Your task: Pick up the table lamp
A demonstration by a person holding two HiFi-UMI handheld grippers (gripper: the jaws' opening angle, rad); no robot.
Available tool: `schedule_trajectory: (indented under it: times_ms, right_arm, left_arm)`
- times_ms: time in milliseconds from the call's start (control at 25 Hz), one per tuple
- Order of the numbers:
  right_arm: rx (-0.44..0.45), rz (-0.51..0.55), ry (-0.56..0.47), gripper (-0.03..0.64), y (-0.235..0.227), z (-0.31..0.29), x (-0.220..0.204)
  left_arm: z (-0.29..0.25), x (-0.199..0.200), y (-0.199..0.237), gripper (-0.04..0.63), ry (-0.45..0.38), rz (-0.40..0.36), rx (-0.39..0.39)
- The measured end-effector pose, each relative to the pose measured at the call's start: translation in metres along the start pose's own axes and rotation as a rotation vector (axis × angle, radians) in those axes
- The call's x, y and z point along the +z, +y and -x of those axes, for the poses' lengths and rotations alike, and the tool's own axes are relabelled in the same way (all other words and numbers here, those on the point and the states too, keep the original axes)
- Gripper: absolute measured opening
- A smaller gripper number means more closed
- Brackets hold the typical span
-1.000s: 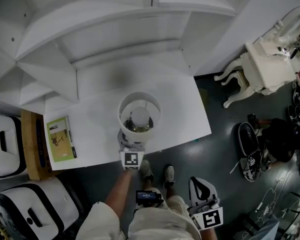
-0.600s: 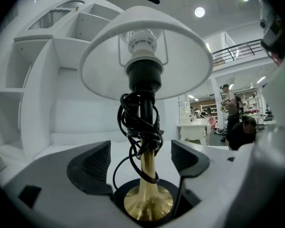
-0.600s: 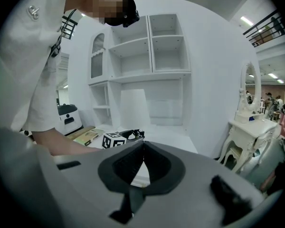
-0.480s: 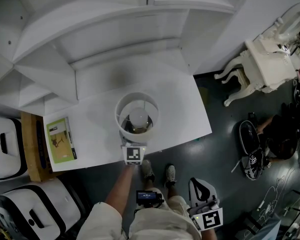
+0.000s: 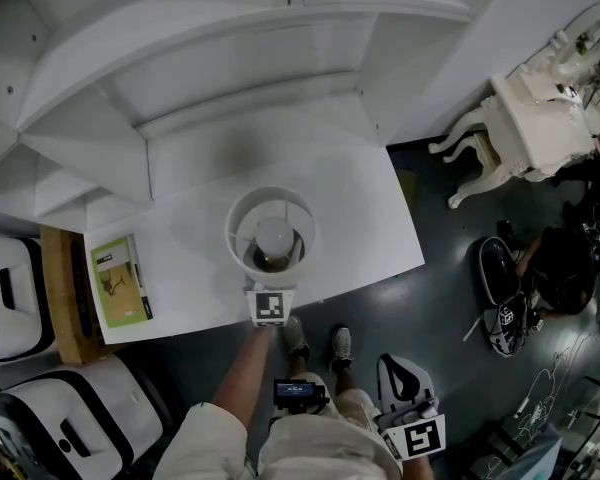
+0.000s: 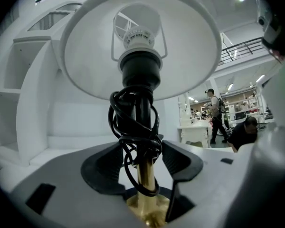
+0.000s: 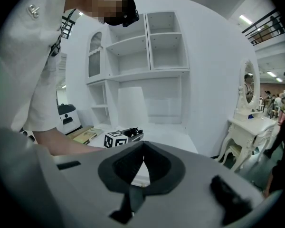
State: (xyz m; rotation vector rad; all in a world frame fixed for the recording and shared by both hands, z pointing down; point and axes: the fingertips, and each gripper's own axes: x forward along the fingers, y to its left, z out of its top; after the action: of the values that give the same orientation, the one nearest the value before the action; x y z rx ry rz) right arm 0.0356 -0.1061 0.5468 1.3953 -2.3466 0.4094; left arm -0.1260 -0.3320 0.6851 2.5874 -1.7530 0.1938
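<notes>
— Does the left gripper (image 6: 142,151) have the lamp (image 5: 270,238)?

— Its jaws have just been closing. The black pads (image 6: 104,167) now stand on either side of the stem (image 6: 146,177), against the cord (image 6: 133,127) wound round it. So it pinches the lamp low on the stem, under the shade (image 6: 190,42).

— Where does the lamp stand?

— At the middle of the head view, on the white table (image 5: 360,218), near the edge closest to the person. The gripper comes at it from the lower side of the frame.

— Which way does it point?

— Straight up. Its long axis is vertical, with the brass foot (image 6: 149,213) at the bottom and the black socket (image 6: 140,68) and shade on top. The head view looks down that axis, so the shade shows as a ring with the bulb (image 5: 276,233) in its middle. In the left gripper view the stem runs from bottom centre up into the shade.

— And the right gripper (image 7: 142,163)?

— Its jaws are pressed together with nothing between them. It sits at the lower right of the head view, well apart from the lamp.

— Anything else on the table?

— One green book (image 5: 120,280), at its left end.
</notes>
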Motion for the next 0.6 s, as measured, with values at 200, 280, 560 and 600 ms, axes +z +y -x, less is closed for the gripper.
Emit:
schedule_trajectory:
  times_ms: [200,280,560,600]
  right_arm:
    - [0.004,0.002,0.006,0.014,-0.0003,-0.0009,-0.0024]
    - [0.002,0.002,0.006,0.013,-0.0012,-0.0004,-0.0029]
    - [-0.004,-0.013,-0.007,0.014,-0.0046,-0.0006,-0.0013]
    - [-0.004,-0.008,-0.001,0.013,-0.0051,-0.0001,-0.0029]
  left_arm:
    - [-0.0003,-0.0041,0.002,0.225,-0.008,0.03,0.009]
    - [-0.0009,-0.002,0.002,0.21,-0.002,0.033,0.003]
    - [-0.0015,0.0021,0.0044,0.156,0.012,0.03,-0.007]
    - [-0.0018,0.0025,0.0039,0.153,0.014,0.034,-0.006]
